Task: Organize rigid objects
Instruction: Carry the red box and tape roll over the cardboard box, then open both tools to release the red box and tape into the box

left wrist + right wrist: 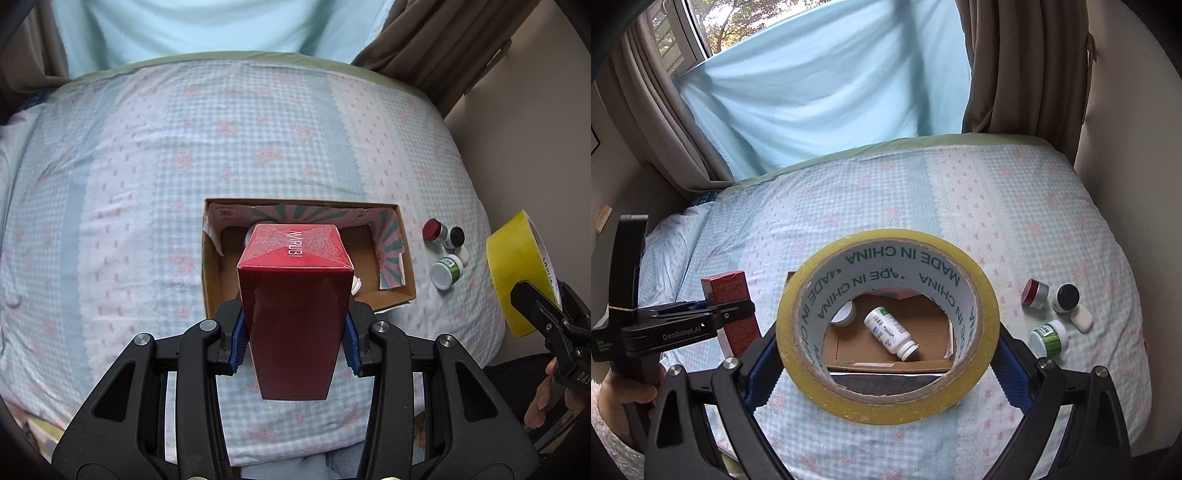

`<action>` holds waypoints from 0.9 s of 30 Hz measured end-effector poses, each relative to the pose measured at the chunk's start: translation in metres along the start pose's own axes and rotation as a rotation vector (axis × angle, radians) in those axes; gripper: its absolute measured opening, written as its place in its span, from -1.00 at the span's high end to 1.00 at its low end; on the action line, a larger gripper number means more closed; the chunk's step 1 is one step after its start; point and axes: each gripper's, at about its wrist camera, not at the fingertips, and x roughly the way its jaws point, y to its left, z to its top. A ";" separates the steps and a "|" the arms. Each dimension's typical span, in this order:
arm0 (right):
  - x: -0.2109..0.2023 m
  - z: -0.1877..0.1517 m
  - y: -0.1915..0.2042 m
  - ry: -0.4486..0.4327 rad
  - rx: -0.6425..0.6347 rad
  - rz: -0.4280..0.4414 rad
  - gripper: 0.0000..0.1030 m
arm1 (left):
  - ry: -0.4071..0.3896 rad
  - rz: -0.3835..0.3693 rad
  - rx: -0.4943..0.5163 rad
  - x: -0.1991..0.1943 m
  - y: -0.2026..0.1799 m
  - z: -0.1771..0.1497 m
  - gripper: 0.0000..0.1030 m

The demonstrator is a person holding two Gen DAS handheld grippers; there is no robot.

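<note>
Left gripper (293, 332) clamped on a tall red box (293, 295), blue pads pressed to its two side faces, long axis running straight out along the fingers, far end hanging above the near part of the open cardboard box (400, 254) on the checked bedspread (147, 166). Right gripper (888, 354) clamped across a roll of yellow tape (886, 398), ring held upright with the hole facing the lens, carried just short of the same cardboard box. Probably the placing step for both loads: red box nearer to the opening, almost over it, so likely first to go down; tape off to the right side and a little back. Key relation: red box longer than the free floor seems to allow head-on, so a tilt to lay it flat beside the white bottle (891, 333) lying on its side inside. Also inside, a small round white tub (846, 314), half cut off by the tape ring. Outside, right of the cardboard box, red-lidded jar (435, 229), black-lidded jar (455, 237), green-labelled jar (446, 271) and a small white bar (1082, 318), close together. Much of the cardboard box floor hidden behind the red box in the left view; near wall unclear through the ring.
</note>
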 end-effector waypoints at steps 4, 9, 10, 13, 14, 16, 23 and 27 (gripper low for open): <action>0.034 -0.003 0.005 0.095 0.071 0.025 -0.86 | 0.009 0.010 -0.036 0.016 0.019 0.003 0.27; 0.079 -0.003 0.000 0.202 0.160 0.057 -0.86 | 0.042 0.013 -0.059 0.044 0.030 0.009 0.27; 0.088 -0.001 -0.002 0.222 0.178 0.060 -0.86 | 0.048 0.019 -0.052 0.051 0.031 0.010 0.27; 0.118 0.006 -0.006 0.281 0.219 0.059 -0.86 | 0.081 0.030 -0.053 0.075 0.035 0.015 0.27; 0.129 0.008 -0.008 0.299 0.228 0.056 -0.86 | 0.098 0.028 -0.060 0.084 0.037 0.017 0.27; 0.148 0.010 -0.010 0.339 0.241 0.047 -0.86 | 0.133 0.030 -0.068 0.101 0.041 0.020 0.27; 0.212 0.008 -0.025 0.466 0.305 0.028 -0.86 | 0.221 0.070 -0.063 0.153 0.053 0.031 0.27; 0.241 0.003 -0.032 0.523 0.322 0.029 -0.86 | 0.266 0.089 -0.039 0.173 0.052 0.036 0.27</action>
